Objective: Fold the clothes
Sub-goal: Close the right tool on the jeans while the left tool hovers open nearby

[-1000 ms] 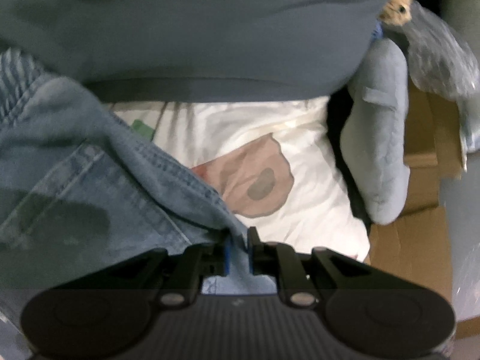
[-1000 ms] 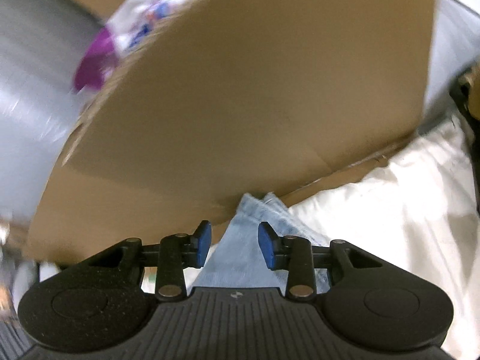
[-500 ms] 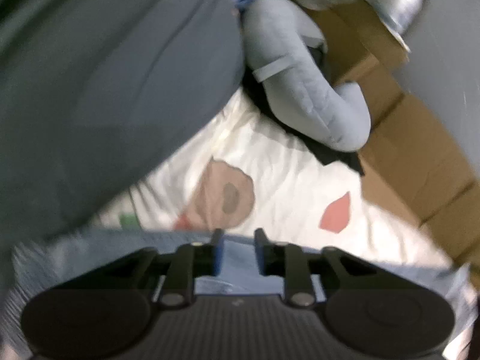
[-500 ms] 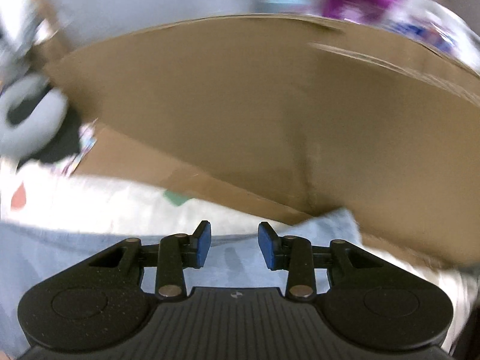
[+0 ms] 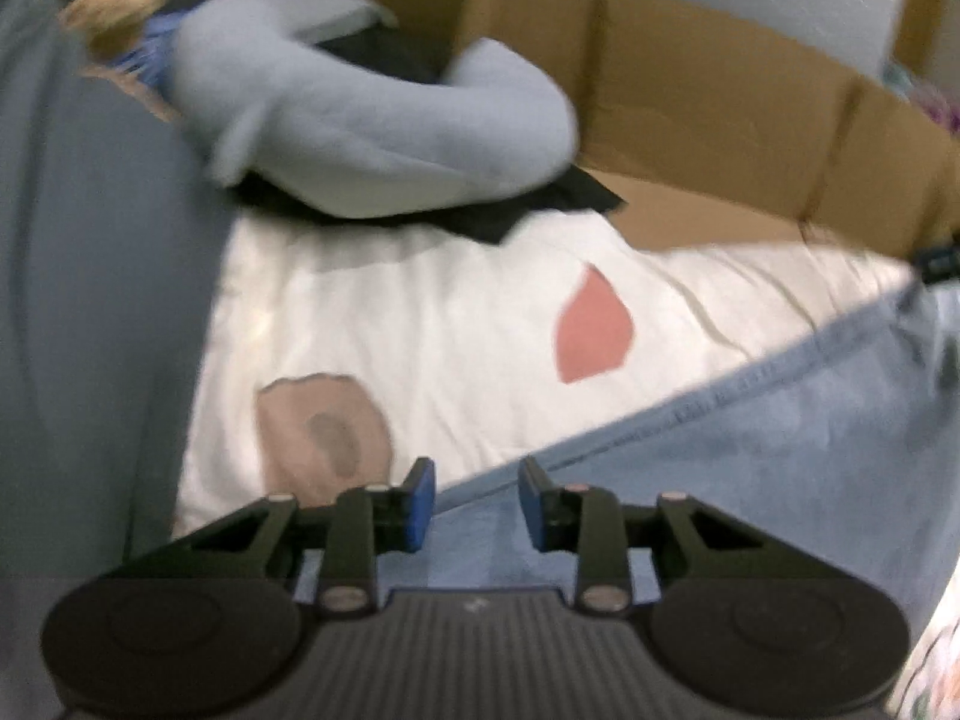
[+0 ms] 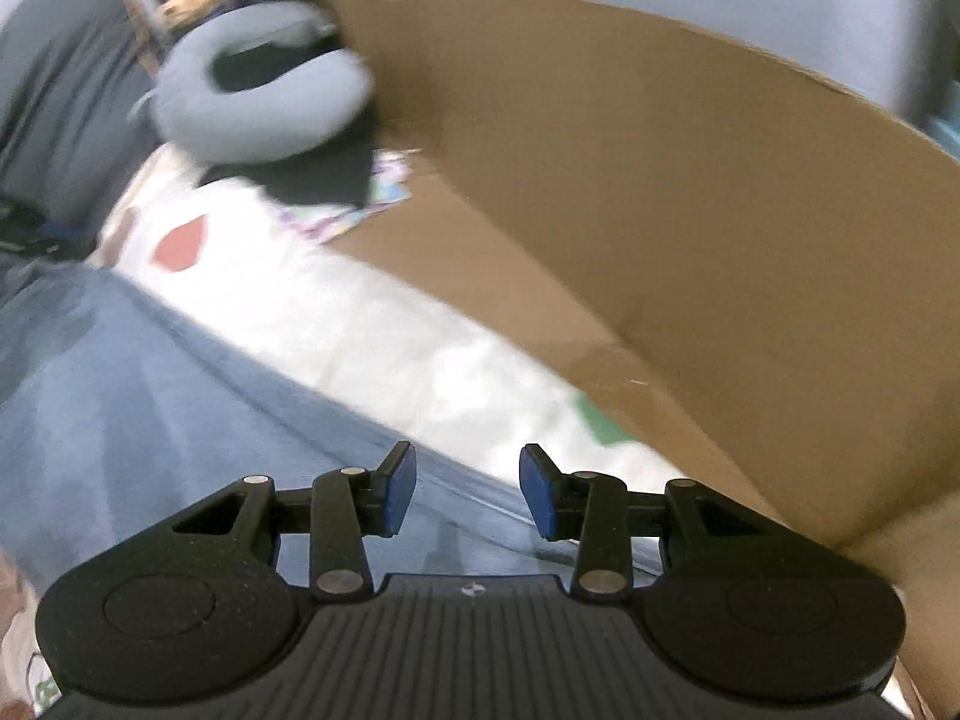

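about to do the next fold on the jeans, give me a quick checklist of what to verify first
1. Left gripper free of cloth: ok, its jaws have just been opening and nothing is pinched.
2. Right gripper free of cloth: ok, jaws have just been opening, gap shows.
3. Jeans lying on the white sheet: ok.
4. Jeans smooth and flat: cannot tell, both views are blurred.
5. Neck pillow apart from the jeans: ok.
6. Cardboard box apart from the jeans: cannot tell, it stands close beside their far end.

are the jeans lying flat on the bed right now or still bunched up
Lying flat: the jeans stretch as one smooth band across the white sheet, straight edge showing. Whether they are already folded over, cannot tell.
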